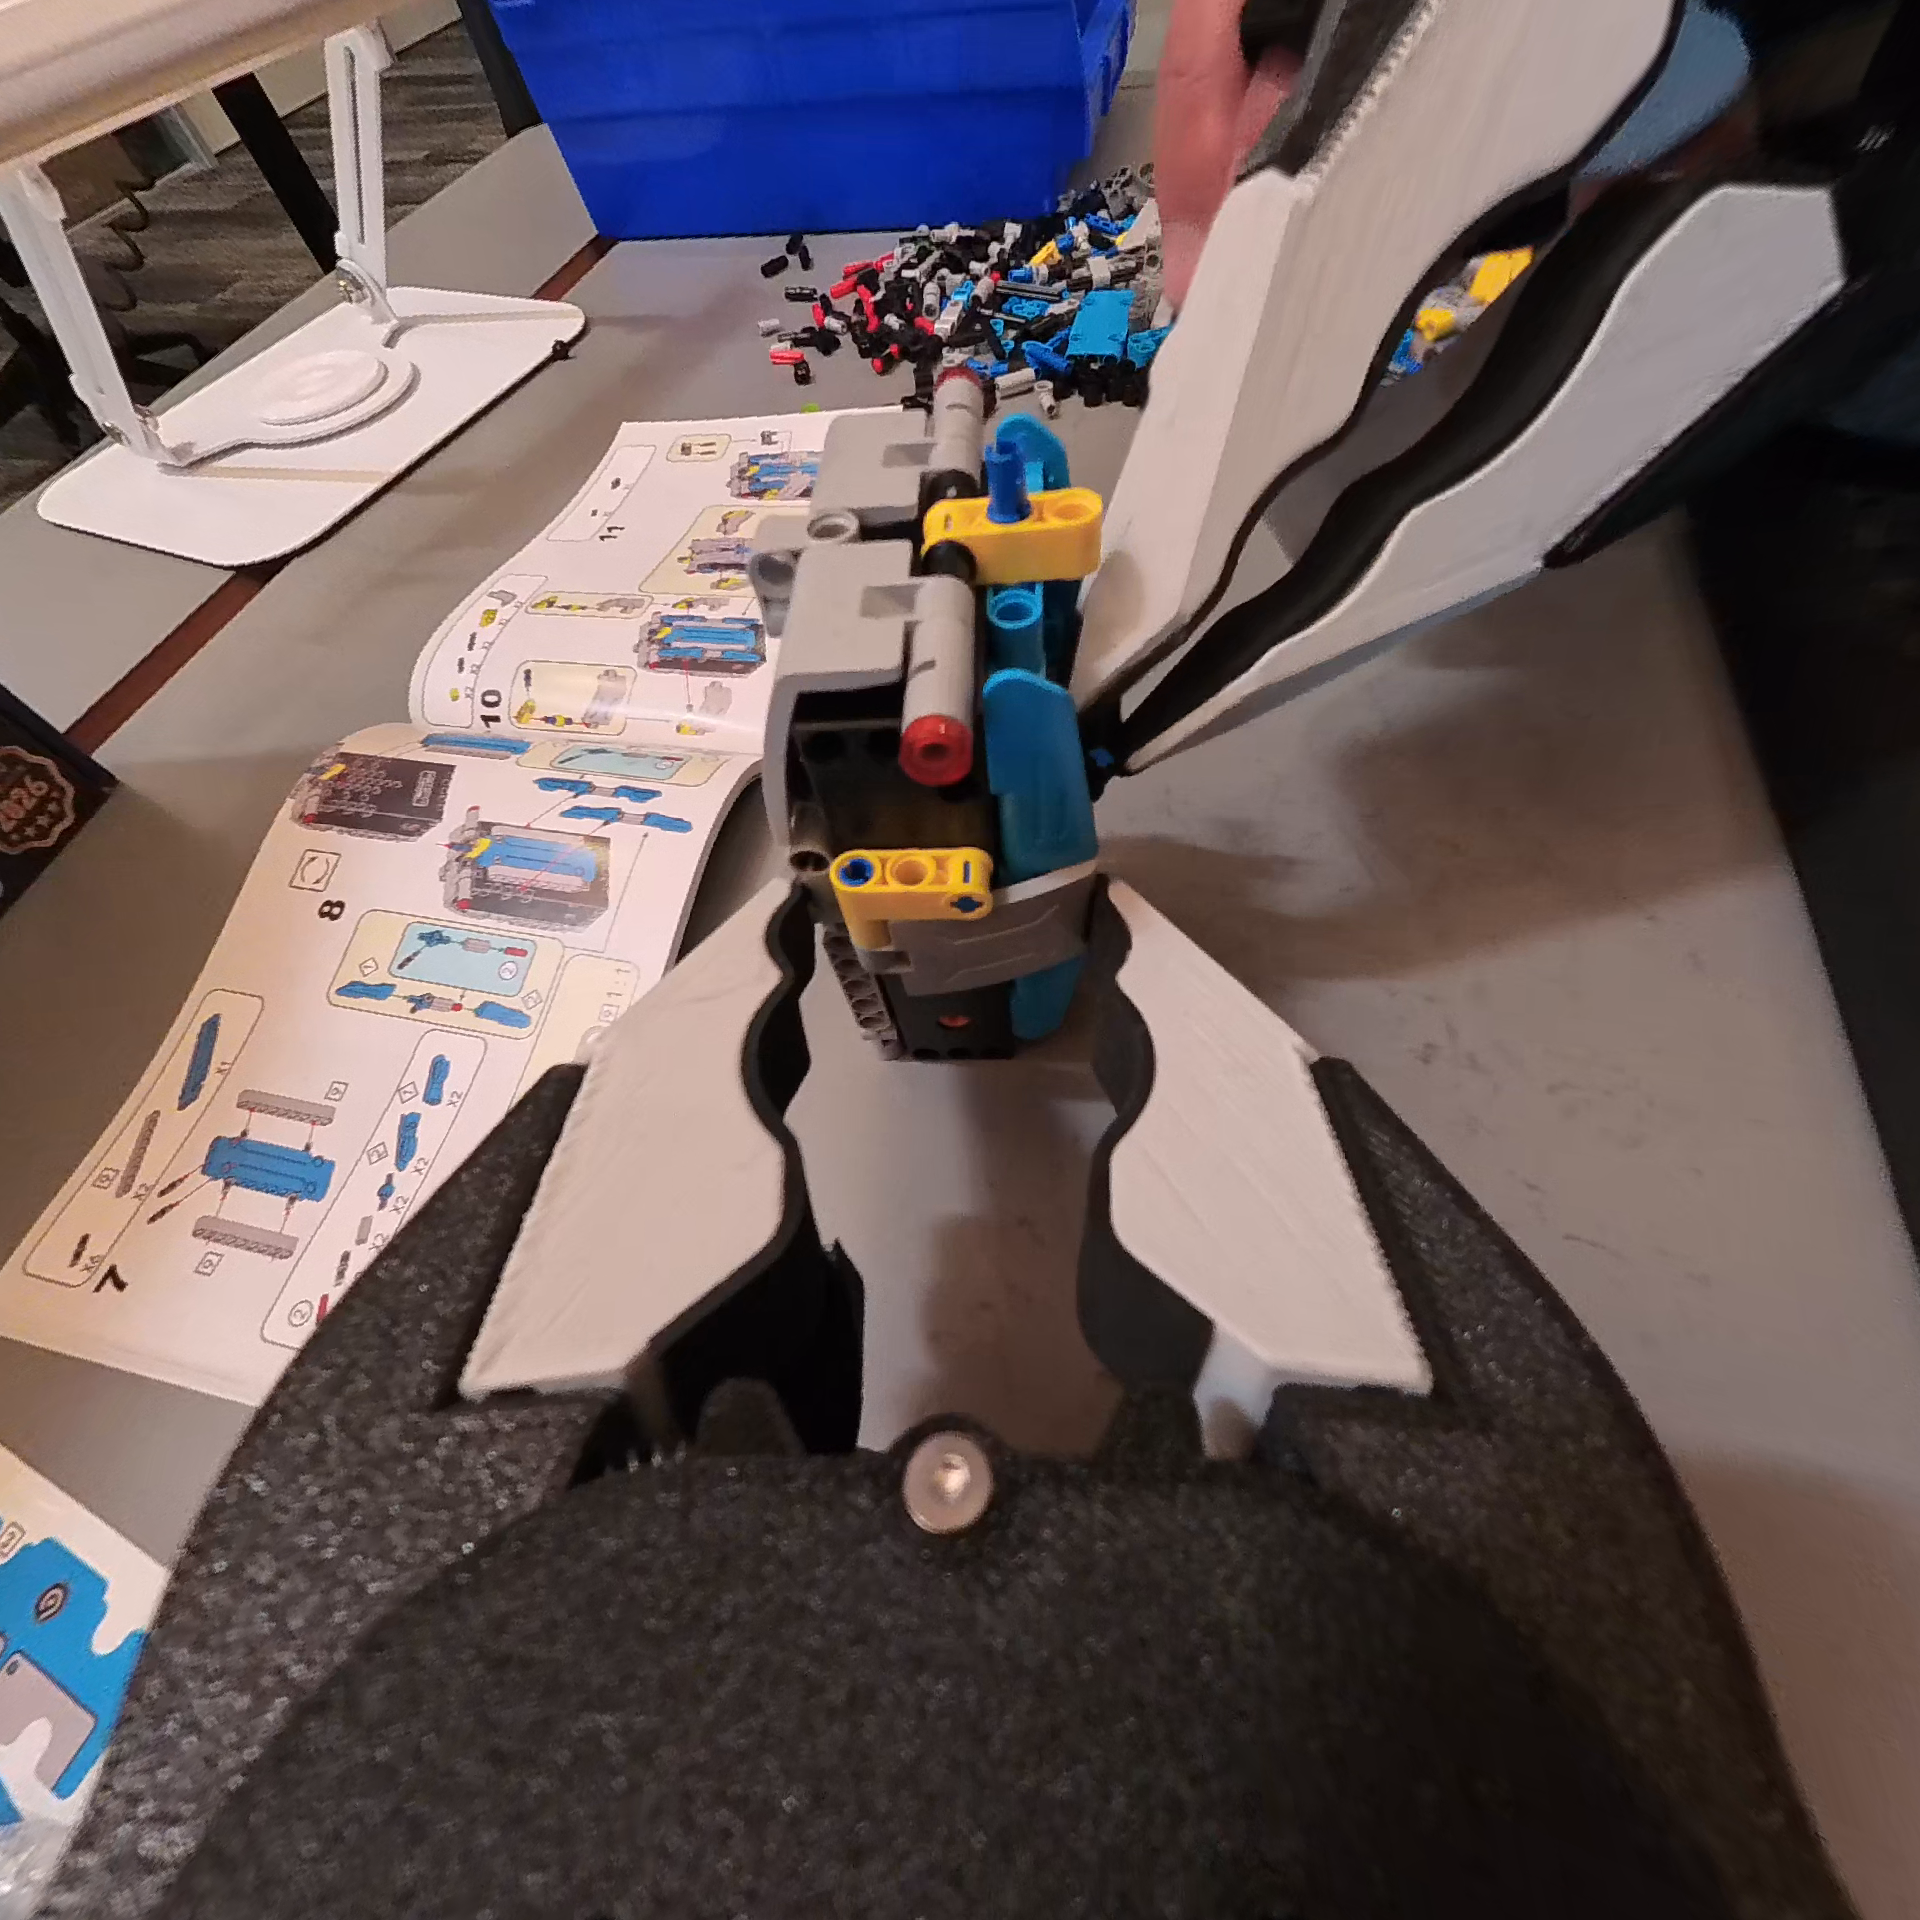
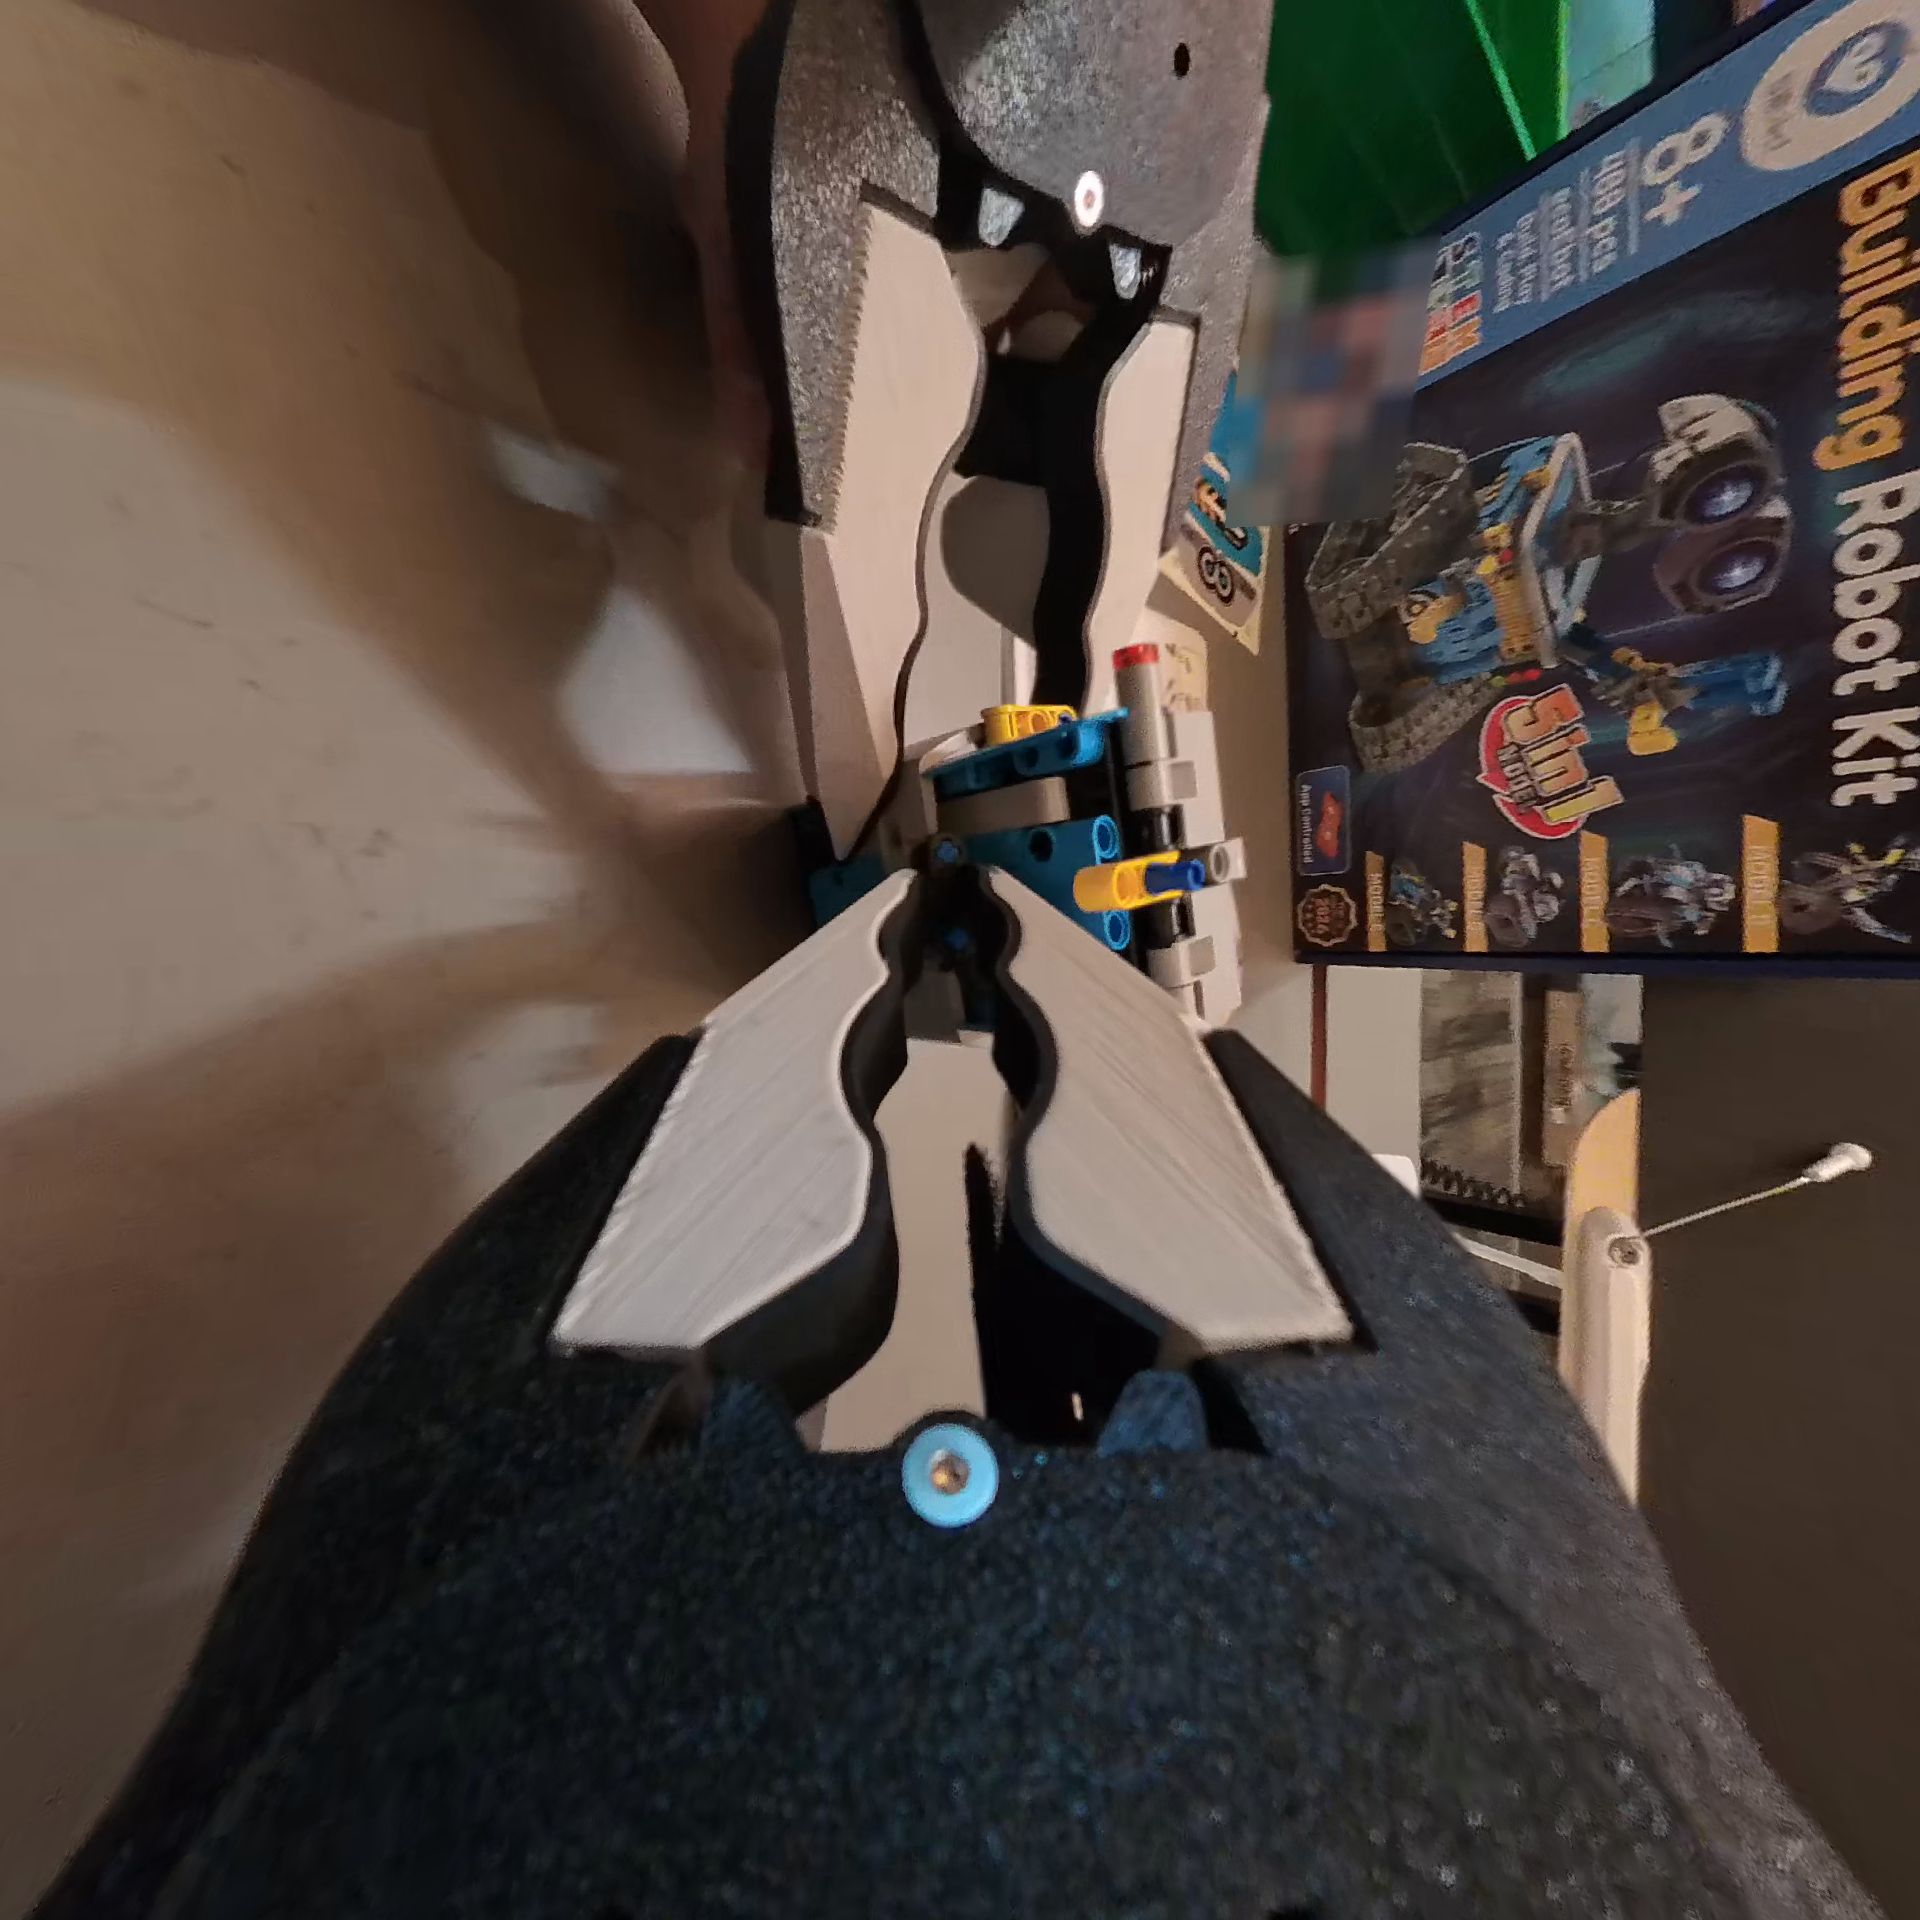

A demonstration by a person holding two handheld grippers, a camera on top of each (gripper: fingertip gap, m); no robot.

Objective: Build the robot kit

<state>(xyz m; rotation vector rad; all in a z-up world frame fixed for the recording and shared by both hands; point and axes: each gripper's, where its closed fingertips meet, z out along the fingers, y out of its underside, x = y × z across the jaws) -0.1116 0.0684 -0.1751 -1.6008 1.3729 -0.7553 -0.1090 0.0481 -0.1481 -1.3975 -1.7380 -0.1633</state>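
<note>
I seem to be in an office; grey table [image 1: 1455, 883], carpeted floor [image 1: 156, 239] (patterned), white stand [image 1: 312, 416], blue bin [image 1: 810, 104].

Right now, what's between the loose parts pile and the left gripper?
In the left wrist view, the brick assembly stands between the parts pile and the left gripper, whose fingers clamp its near end.

The left gripper [image 1: 940, 925] has matt white plastic fingers [image 1: 665, 1132] with fine ridged layer lines, set in a rough, speckled black body. Between them sits a glossy plastic brick assembly [image 1: 935, 727]. To its left lies a smooth paper booklet [image 1: 416, 935] on the matt grey, scuffed counter [image 1: 1507, 1039].
</note>
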